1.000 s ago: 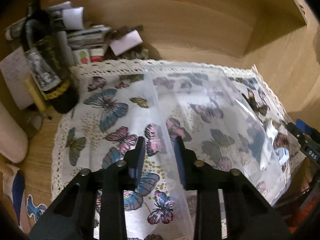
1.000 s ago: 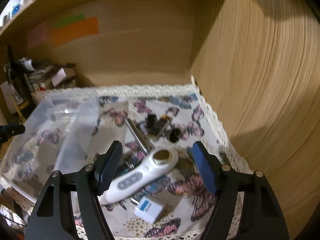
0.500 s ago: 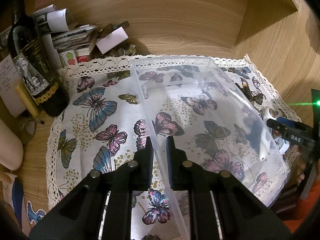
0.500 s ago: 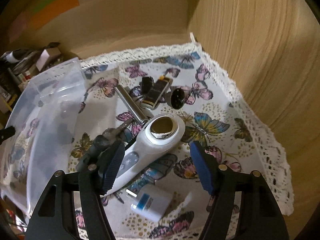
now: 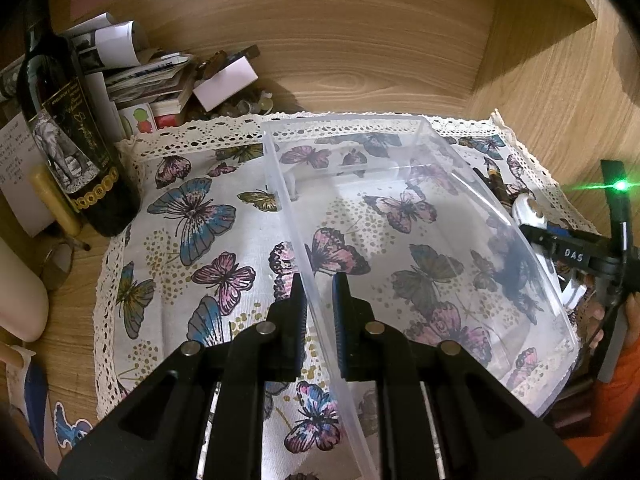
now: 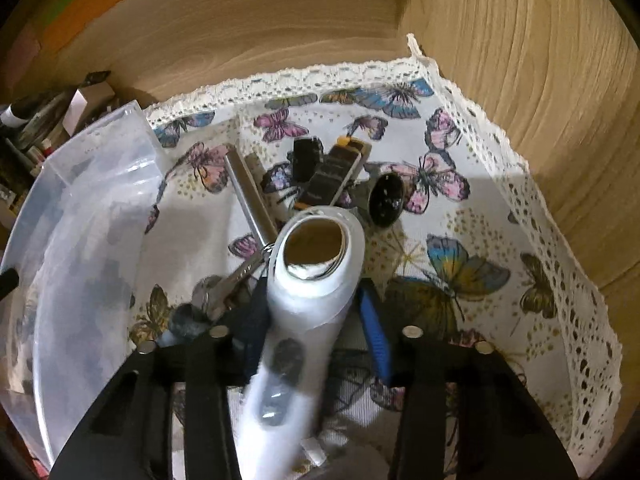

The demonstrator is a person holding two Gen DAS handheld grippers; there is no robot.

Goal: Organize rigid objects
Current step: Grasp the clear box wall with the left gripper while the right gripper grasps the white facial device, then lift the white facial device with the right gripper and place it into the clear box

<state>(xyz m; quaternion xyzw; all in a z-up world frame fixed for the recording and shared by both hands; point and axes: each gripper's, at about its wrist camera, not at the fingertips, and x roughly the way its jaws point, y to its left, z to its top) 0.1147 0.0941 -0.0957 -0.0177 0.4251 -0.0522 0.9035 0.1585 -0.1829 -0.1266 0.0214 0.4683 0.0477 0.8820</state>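
**Inspector:** White plastic, glossy, with a round mirrored metal head: the handheld device [image 6: 316,276] now sits between the right gripper [image 6: 316,316] fingers, which have narrowed from wide open a second ago to touching its body on both sides. Its handle blurs, so it looks to be mid-lift.

**Clerk:** And the destination?

**Inspector:** Just left of it, the clear plastic bin [image 5: 420,240], nothing visible inside. The left gripper [image 5: 318,300] has also narrowed; its fingers now pinch the bin's near-left wall, one inside, one outside. I judge pick-up achieved, transfer pending.

**Clerk:** Surroundings?

**Inspector:** Butterfly cloth [image 6: 472,280] underneath. Beyond the device lie a metal rod [image 6: 250,196], a black-and-orange gadget [image 6: 334,178] and a dark round cap [image 6: 386,200], unsorted. Far left stands a wine bottle [image 5: 70,140].
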